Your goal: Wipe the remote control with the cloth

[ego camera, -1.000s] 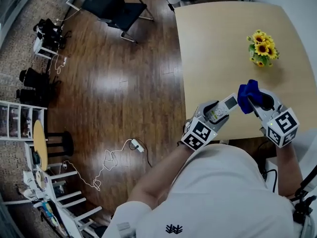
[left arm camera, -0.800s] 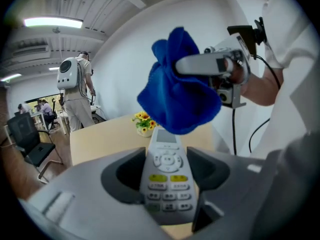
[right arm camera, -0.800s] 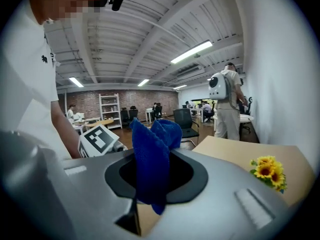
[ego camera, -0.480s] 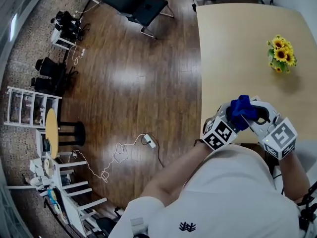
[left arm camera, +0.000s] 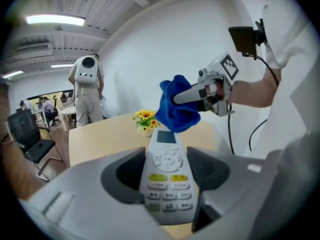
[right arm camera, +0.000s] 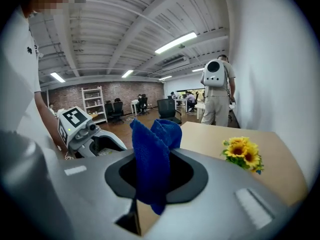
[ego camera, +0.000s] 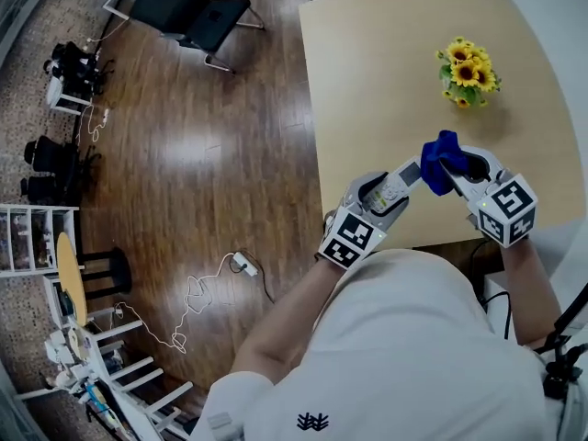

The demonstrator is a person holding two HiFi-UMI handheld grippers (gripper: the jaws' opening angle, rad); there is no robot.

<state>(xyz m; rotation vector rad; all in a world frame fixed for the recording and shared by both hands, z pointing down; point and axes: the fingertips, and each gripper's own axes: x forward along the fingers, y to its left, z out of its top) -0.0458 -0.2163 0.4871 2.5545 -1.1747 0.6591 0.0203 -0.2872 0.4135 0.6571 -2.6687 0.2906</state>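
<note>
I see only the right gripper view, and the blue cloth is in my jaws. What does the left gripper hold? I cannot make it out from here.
Observer: The left gripper grips a remote, with the buttons facing up.
Operator: Does the cloth reach it?
Observer: The cloth meets the remote's far end. I cannot tell whether it presses on it.
Operator: Is the remote lying on the table?
Observer: No, it is held in the air over the near edge of the table.
</note>
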